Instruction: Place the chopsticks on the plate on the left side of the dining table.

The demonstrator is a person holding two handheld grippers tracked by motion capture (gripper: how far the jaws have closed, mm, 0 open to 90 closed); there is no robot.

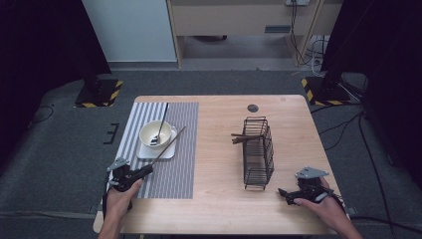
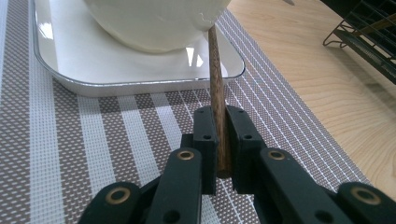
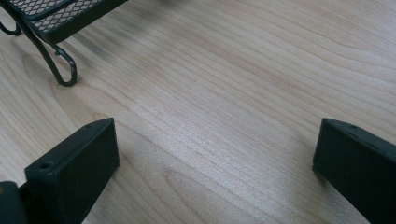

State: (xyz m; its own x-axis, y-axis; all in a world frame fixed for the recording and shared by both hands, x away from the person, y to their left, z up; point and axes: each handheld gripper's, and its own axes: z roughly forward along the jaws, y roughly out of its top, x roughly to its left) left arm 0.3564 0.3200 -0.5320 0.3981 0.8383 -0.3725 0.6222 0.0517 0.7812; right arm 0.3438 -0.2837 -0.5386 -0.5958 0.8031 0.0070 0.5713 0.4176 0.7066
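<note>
On the striped mat [image 1: 169, 164], the left gripper [image 1: 145, 170] clamps a chopstick [image 1: 166, 147] pointing toward one o'clock past the bowl [image 1: 155, 133]; the right gripper [image 1: 284, 193] rests apart on the bench [image 1: 219, 149].

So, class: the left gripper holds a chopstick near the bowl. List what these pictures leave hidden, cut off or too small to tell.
- Far end of the chopstick: left gripper view, hidden behind the bowl.
- Bowl's inside: left gripper view, cut off by the top edge.
- What the utensil in the bowl is: high view, too small.
- Number of sticks in the wire rack: high view, too small.
- Rack's top: right gripper view, cut off by the edge.
</note>
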